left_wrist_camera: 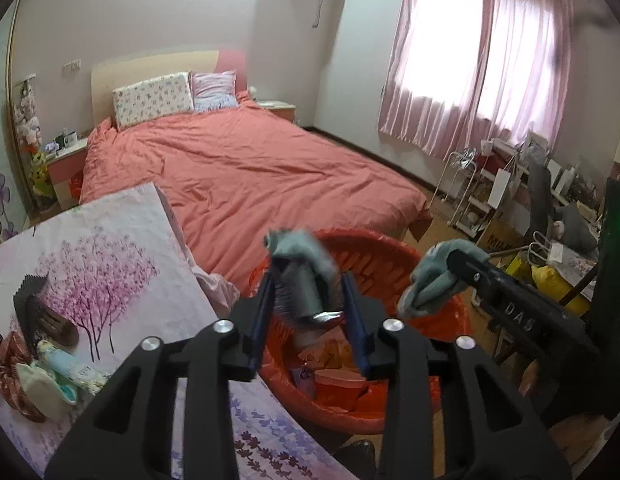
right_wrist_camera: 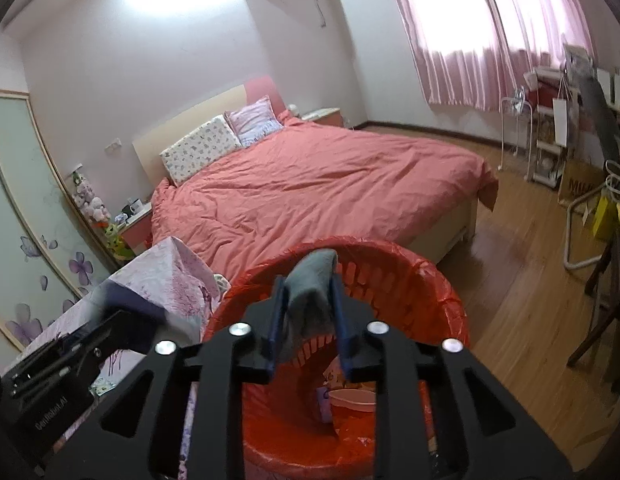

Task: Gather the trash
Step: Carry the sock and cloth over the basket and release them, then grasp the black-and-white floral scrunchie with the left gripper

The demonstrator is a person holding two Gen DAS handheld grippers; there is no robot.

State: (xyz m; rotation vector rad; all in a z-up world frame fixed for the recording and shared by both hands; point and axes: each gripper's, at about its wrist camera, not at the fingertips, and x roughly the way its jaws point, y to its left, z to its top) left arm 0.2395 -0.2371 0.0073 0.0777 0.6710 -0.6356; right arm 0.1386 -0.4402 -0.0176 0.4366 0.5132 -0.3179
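A red basket lined with a red bag (left_wrist_camera: 390, 242) (right_wrist_camera: 434, 276) stands on the floor beside the table, with wrappers and a pink tub (right_wrist_camera: 352, 398) inside. My left gripper (left_wrist_camera: 308, 280) hangs over it, jaws apart, with a grey-blue cloth (left_wrist_camera: 298, 246) and a dark ribbed roll with a shiny end (left_wrist_camera: 302, 300) blurred and loose between its fingers. My right gripper (right_wrist_camera: 307, 280) (left_wrist_camera: 442, 268) is also over the basket, jaws slightly apart. A grey-blue cloth (right_wrist_camera: 312, 280) (left_wrist_camera: 424, 286) droops between its fingers.
The table under a floral cloth (left_wrist_camera: 110, 260) is at my left, with packets and a dark comb-like item (left_wrist_camera: 50, 360) on it. A bed with a salmon cover (left_wrist_camera: 250, 168) lies behind the basket. Cluttered shelves and a chair (left_wrist_camera: 542, 208) fill the right; wooden floor (right_wrist_camera: 510, 280) lies between.
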